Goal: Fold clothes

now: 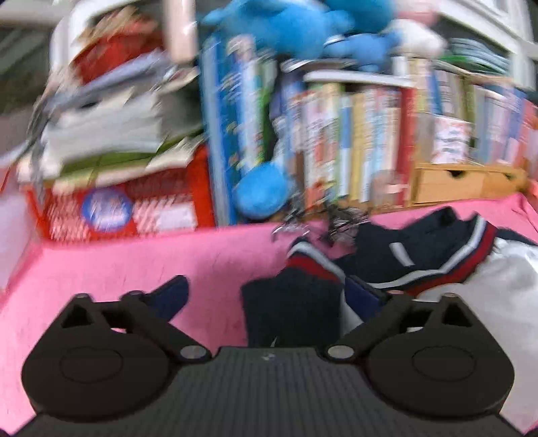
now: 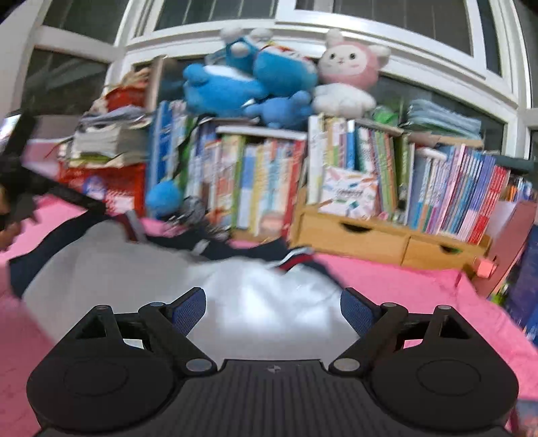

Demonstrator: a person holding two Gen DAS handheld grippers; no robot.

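Left wrist view: the left gripper [image 1: 265, 295] is hanging low in the frame with its jaws spread wide, the blue pads [image 1: 169, 297] well apart. A dark navy part of the jacket [image 1: 420, 262] is lying in the gap between them, but neither pad is pressing on it. The jacket is spreading over the pink cover [image 1: 141, 265] from lower centre to the right edge: navy collar with red and white stripes at centre right, white body at far right. The view is blurring heavily in the upper half.

Right wrist view: the right gripper [image 2: 272, 307] is sitting at the bottom of the frame, jaws likewise spread, nothing pinched. The white body of the jacket [image 2: 175, 269] is lying directly under and ahead of it, running from the left edge to centre, with the striped collar showing at centre. The pink cover [image 2: 403, 279] is showing bare at the right.

The left gripper [image 2: 16, 174] is appearing as a dark blurred shape at the left edge of this view, above the garment's navy edge.

Behind, along the upper half of the frame: rows of books [image 2: 262, 185], a wooden drawer unit [image 2: 370, 235] at centre right, blue plush toys [image 2: 242, 80] and a pink-and-white plush rabbit [image 2: 346, 74] on top, windows [image 2: 370, 20] above.
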